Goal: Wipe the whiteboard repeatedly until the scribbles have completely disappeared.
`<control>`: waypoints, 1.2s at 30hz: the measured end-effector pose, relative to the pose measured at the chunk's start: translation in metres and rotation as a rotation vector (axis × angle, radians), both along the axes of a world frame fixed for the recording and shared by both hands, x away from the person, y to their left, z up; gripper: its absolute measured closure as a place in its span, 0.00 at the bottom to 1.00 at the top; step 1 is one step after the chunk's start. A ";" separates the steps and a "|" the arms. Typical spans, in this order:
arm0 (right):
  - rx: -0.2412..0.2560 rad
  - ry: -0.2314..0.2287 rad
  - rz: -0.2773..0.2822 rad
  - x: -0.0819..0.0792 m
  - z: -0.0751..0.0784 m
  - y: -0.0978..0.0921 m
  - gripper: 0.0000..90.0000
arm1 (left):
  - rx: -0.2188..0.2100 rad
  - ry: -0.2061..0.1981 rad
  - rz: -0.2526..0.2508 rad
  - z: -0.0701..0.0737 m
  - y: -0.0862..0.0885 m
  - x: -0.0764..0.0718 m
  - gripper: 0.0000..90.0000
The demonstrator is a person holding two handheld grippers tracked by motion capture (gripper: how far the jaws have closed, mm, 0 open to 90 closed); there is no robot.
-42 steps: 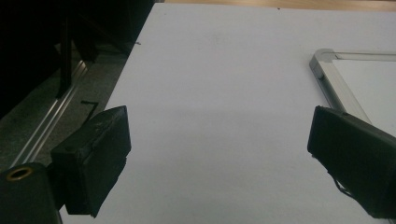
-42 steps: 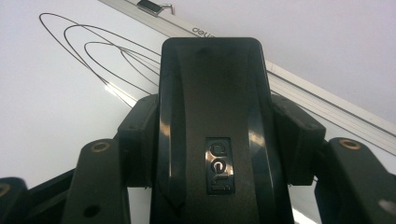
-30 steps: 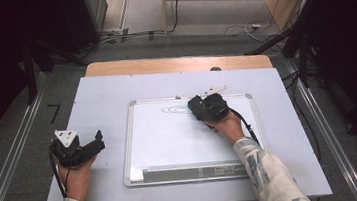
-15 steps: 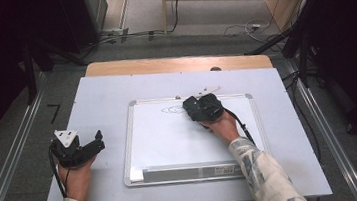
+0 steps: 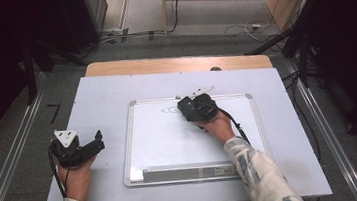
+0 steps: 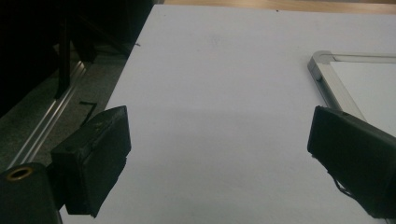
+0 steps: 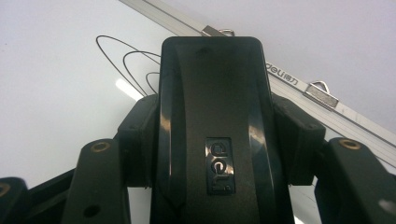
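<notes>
your left gripper [image 5: 92, 143] rests on the table [image 5: 100, 93], well apart from the work, jaws spread wide with nothing between them; the left gripper view shows bare table surface and a corner of the whiteboard [image 6: 327, 74] frame beyond. your right gripper [image 7: 212, 140] is clamped on the black eraser [image 7: 212, 112], one jaw on each long side. the eraser lies flat on the whiteboard [image 5: 171, 141] near its far edge, just beside the looped pen marks [image 7: 128, 63], which sit to its left in the right gripper view.

risk: if you tilt the eraser, only one edge will likely touch and the marks may smear rather than lift. excess sideways force could slide the whiteboard on the table, since nothing holds it down. a loose clamp may let the eraser twist between the jaws.
</notes>
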State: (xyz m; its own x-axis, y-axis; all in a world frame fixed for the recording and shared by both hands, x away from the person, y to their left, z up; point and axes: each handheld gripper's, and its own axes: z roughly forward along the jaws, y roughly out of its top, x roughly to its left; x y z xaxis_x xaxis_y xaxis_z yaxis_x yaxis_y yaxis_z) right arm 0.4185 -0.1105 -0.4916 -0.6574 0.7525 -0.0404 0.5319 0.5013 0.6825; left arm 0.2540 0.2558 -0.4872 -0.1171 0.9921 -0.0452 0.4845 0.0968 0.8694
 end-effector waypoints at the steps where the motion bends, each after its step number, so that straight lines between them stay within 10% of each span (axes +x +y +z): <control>1: -0.001 0.002 0.001 0.000 0.000 0.001 0.43 | 0.000 0.000 0.000 0.000 0.000 0.000 0.07; 36: -0.002 -0.001 0.030 0.000 -0.001 0.029 0.43 | -0.001 0.000 0.002 0.000 0.000 0.000 0.07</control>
